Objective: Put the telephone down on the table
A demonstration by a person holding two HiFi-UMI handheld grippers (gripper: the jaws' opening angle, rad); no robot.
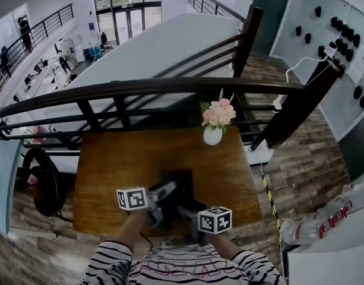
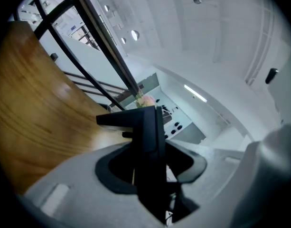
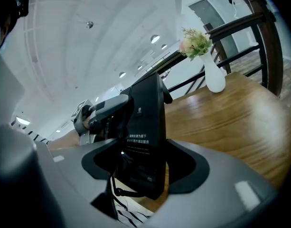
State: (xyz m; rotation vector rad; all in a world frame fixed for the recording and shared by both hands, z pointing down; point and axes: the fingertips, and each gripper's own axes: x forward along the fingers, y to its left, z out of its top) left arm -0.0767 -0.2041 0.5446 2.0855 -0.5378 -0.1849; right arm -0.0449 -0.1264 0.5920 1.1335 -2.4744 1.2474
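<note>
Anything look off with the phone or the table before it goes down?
Nothing stands out. The left hand-held gripper and the right hand-held gripper both grip the telephone over the near part of the table. Its cord hangs loose underneath. The vase stands upright at the far edge.

The table (image 1: 104, 165) is warm brown wood, smooth, polished to a soft sheen; the telephone (image 3: 146, 122) is black plastic, matt, with a small printed label; the vase (image 1: 212, 136) looks white and glossy; the floor (image 1: 306, 159) is matt, grainy wood plank; the sleeves (image 1: 107, 260) are striped knit cloth.
</note>
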